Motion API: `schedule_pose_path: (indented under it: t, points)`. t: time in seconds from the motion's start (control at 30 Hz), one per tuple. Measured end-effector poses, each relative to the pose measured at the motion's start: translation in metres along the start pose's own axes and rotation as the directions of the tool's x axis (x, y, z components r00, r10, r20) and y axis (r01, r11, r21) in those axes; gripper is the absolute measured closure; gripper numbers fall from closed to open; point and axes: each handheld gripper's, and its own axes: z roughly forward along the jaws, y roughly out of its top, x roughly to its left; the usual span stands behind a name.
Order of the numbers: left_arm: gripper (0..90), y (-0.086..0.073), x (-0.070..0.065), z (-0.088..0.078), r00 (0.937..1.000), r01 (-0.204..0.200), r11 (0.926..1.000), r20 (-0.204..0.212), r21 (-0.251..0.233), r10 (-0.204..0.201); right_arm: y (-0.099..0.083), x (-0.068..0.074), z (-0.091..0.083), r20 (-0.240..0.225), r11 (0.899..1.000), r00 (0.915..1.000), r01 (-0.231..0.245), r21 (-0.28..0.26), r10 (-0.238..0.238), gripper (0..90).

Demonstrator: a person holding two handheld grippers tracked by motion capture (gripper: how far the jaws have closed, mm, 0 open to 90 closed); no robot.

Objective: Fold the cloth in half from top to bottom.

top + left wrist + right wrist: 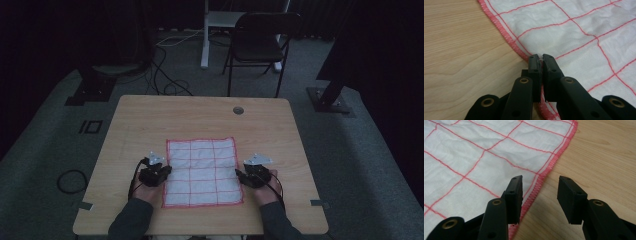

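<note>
Cloth (202, 172), white with a red grid and red stitched hem, lies flat on the wooden counter (150, 120) toward its 6 o'clock side, with bare wood all around it, most of it toward 12 o'clock. Left tongs (540, 56) at the cloth's 9 o'clock edge are pressed together, pinching the red hem between their tips. Right tongs (540, 182) at the 3 o'clock edge stand spread, one jaw over the cloth just inside the hem, the other over bare wood.
</note>
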Motion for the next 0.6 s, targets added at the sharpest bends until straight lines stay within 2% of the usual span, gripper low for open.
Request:
schedule_pose_path:
  t: [0.13,0.4,0.6]
  points:
    - [86.9,0.0,0.003,-0.002,0.9999,-0.005,1.0,-0.009,0.004,0.005,0.0,0.0,0.001,0.004,1.0,1.0,0.003,0.003,-0.003,55.2]
    - [87.3,-0.001,0.012,-0.003,0.9994,0.027,0.9996,-0.02,-0.001,-0.027,-0.001,-0.002,0.0,0.002,1.0,1.0,-0.002,0.003,0.002,55.2]
    - [87.4,0.0,0.015,-0.003,0.9984,0.056,0.9984,-0.009,-0.003,-0.056,0.001,0.002,0.0,-0.005,1.0,1.0,0.001,-0.008,-0.001,55.3]
